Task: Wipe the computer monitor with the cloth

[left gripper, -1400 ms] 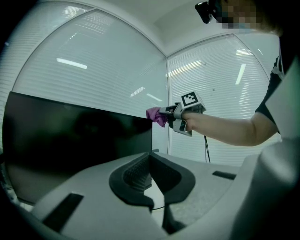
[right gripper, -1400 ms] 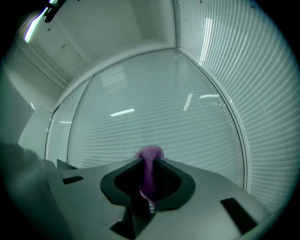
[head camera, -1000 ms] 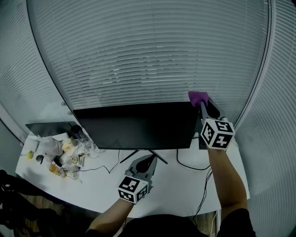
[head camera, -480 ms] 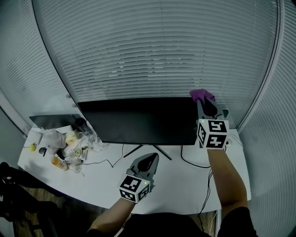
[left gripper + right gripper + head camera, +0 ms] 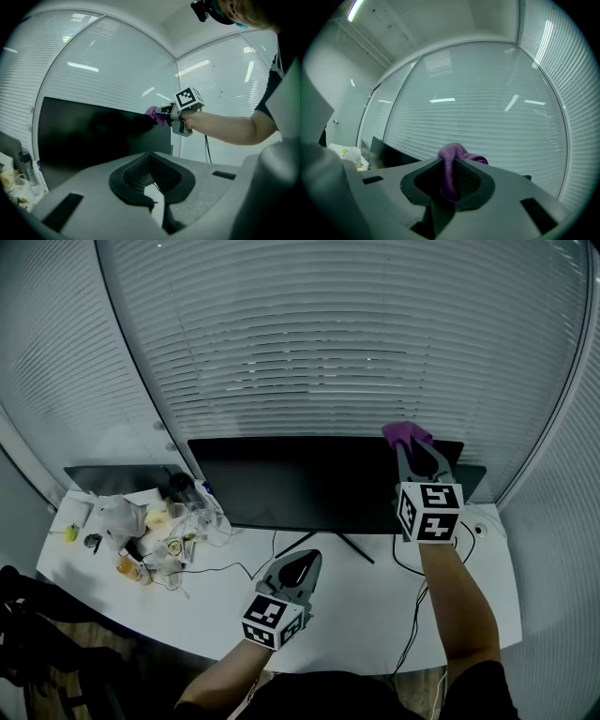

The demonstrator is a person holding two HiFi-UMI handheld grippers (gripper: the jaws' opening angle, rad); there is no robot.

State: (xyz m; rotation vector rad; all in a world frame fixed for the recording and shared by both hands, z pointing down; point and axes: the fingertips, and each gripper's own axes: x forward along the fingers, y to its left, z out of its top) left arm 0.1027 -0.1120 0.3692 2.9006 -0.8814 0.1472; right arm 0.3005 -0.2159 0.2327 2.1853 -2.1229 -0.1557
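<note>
The wide black computer monitor [image 5: 309, 486] stands on a white desk [image 5: 375, 610] in front of window blinds. My right gripper [image 5: 412, 448] is raised to the monitor's top edge, a little in from its right corner, shut on a purple cloth [image 5: 405, 434]. In the right gripper view the cloth [image 5: 452, 171] is bunched between the jaws. The left gripper view shows the monitor [image 5: 93, 136] with the cloth [image 5: 153, 114] against its upper right. My left gripper [image 5: 298, 568] hovers low over the desk before the monitor stand, shut and holding nothing.
A heap of bags, bottles and small items [image 5: 150, 531] fills the desk's left end, beside a second dark screen [image 5: 112, 479]. Black cables [image 5: 412, 563] trail on the desk right of the monitor stand [image 5: 328, 542]. Blinds curve around behind.
The head view has swung, so the monitor sits further right in frame. The cloth now rests a little in from the monitor's right corner. My left gripper has barely moved.
</note>
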